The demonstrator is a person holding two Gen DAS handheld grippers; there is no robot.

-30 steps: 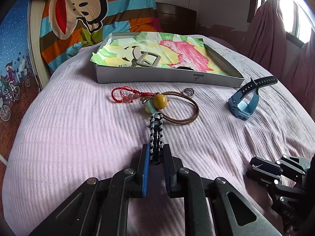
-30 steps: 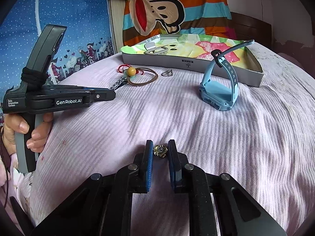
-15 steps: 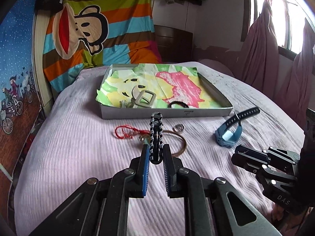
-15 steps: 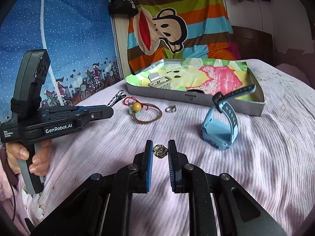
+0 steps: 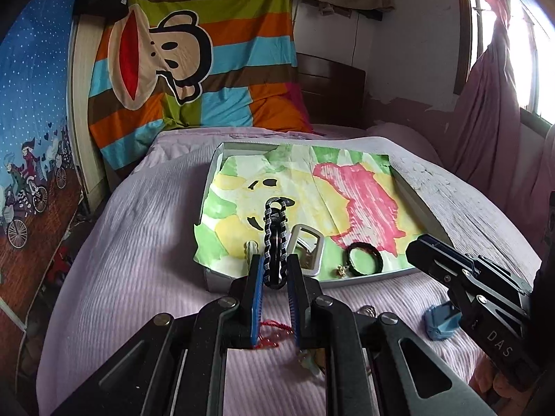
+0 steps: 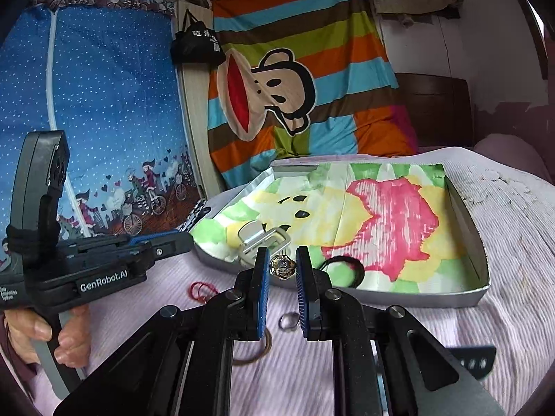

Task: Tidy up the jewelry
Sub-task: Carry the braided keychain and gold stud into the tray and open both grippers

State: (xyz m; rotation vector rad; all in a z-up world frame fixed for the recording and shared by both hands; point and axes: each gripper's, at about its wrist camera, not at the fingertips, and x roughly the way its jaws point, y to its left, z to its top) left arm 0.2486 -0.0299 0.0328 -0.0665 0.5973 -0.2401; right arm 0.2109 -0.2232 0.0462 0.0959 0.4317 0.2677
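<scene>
Left gripper [image 5: 274, 277] is clamped on a black-and-white braided bracelet [image 5: 275, 239] held upright over the near edge of the shallow grey paper-lined box [image 6: 480, 263], while right gripper [image 6: 282, 270] pinches a small gold-coloured ornament [image 6: 282, 267] at the box's front rim.

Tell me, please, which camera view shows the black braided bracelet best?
The left wrist view: the black braided bracelet stands upright between the left gripper fingers, its whole length visible against the tray. The right wrist view shows only a small patterned end of it beside the left gripper's tip.
</scene>
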